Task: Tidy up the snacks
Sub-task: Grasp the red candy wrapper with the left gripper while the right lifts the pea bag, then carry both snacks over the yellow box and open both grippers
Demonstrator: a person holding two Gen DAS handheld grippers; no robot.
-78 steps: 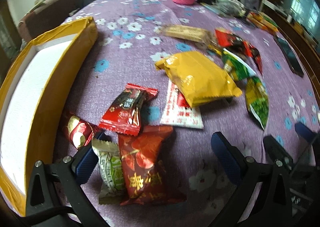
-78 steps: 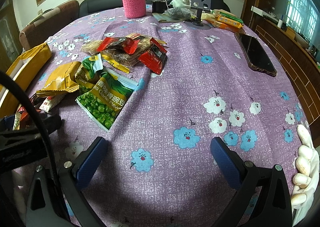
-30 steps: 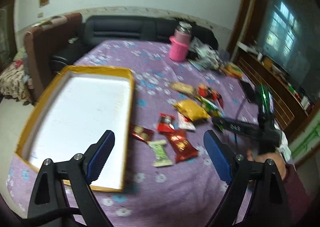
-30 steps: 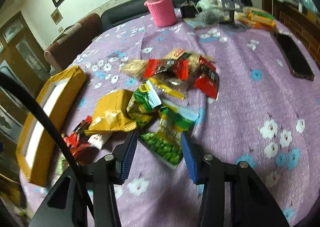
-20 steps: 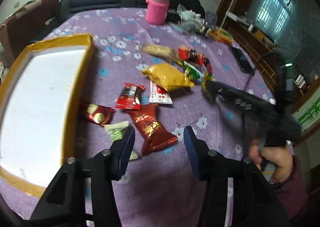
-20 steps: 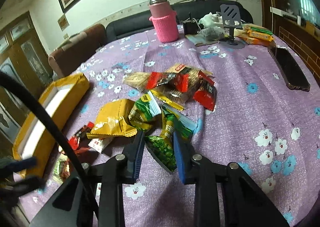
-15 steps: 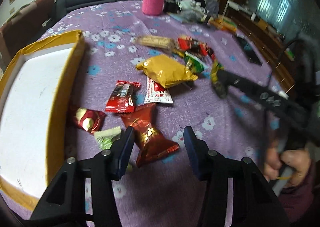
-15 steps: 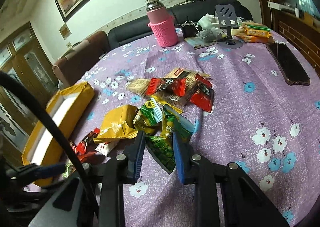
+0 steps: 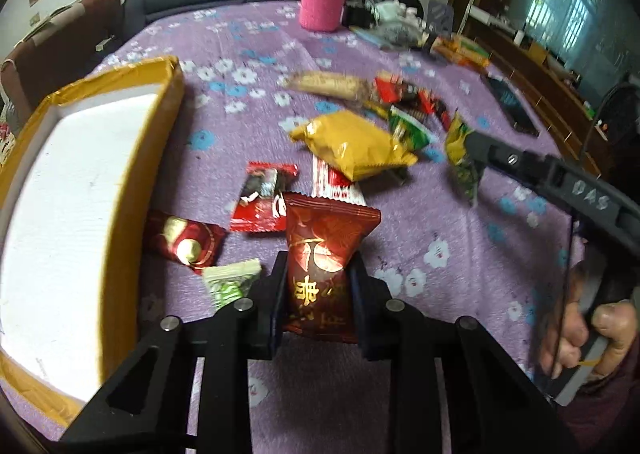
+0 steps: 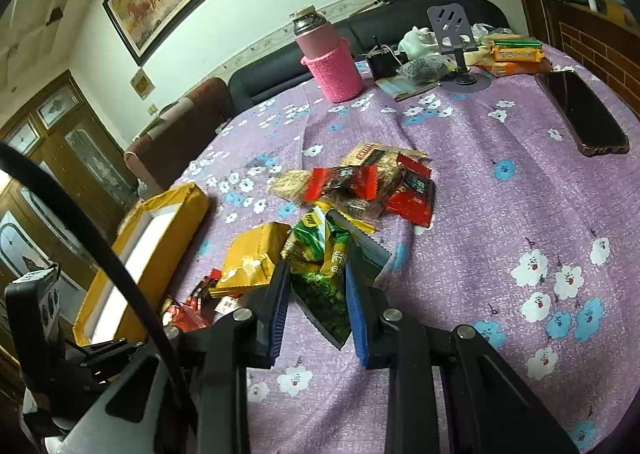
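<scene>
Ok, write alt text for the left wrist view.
The left hand-held gripper is closing on a dark red snack packet above a purple floral tablecloth. Other snacks lie scattered beyond, with a yellow tray at left.

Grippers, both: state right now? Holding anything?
Left gripper: jaws closing on the dark red packet, pads against its sides.
Right gripper: shut on the green pea packet.

The dark red snack packet [image 9: 320,254] with gold lettering stands on end near the tablecloth's near edge, just beside the yellow tray [image 9: 132,189] with the white floor. The green pea bag [image 10: 324,286] hangs crumpled and lifted, right beside the yellow pouch [image 9: 352,143] and the loose pile mid-table.
</scene>
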